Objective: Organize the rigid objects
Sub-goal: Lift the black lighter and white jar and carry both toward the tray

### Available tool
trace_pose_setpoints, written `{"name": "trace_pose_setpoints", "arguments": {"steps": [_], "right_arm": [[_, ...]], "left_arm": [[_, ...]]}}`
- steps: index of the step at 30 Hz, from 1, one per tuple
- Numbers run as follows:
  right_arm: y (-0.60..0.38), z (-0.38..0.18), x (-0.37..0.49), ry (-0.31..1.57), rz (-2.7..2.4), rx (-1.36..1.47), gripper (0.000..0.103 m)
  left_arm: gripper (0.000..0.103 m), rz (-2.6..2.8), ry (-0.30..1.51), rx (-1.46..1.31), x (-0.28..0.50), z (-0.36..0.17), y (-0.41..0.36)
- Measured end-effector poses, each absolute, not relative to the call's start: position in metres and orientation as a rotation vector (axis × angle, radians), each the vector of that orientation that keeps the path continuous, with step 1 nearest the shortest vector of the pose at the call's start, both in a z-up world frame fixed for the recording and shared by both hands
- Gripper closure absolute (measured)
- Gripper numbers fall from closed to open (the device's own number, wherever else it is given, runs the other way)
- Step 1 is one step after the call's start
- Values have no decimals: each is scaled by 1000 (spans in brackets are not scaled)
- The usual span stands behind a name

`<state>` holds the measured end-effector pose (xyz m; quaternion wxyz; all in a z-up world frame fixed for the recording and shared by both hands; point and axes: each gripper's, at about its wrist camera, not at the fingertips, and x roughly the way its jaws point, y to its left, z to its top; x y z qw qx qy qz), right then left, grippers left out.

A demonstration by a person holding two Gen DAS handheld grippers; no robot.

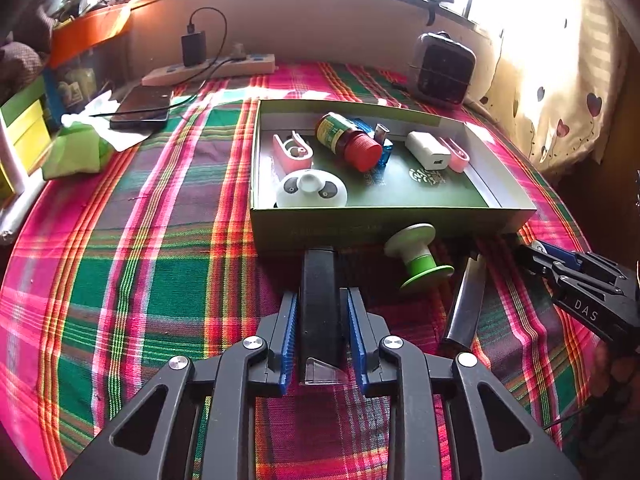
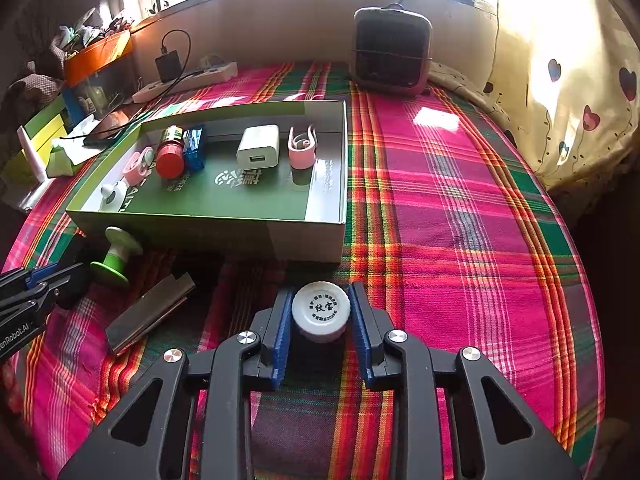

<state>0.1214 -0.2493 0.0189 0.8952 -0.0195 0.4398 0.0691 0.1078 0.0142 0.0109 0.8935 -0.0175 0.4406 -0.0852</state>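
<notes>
The left gripper (image 1: 322,320) is clamped on a long black bar (image 1: 319,304) lying just in front of the green box (image 1: 360,230); it looks stiff and smooth, so a mid-length hold should keep it level. The right gripper (image 2: 320,316) is clamped on a white-capped bottle (image 2: 320,310), probably light, gripped at the ribbed cap, also just in front of the box. The cap carries Chinese characters too small to read. "DAS" shows on the right gripper in the left view.
</notes>
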Motion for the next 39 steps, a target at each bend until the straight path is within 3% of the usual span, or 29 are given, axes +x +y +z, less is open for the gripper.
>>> {"name": "trace_pose_setpoints", "arguments": {"steps": [39], "right_arm": [[-252, 25, 114, 898, 168, 4, 74]], "left_arm": [[81, -183, 885, -55, 102, 23, 19]]}}
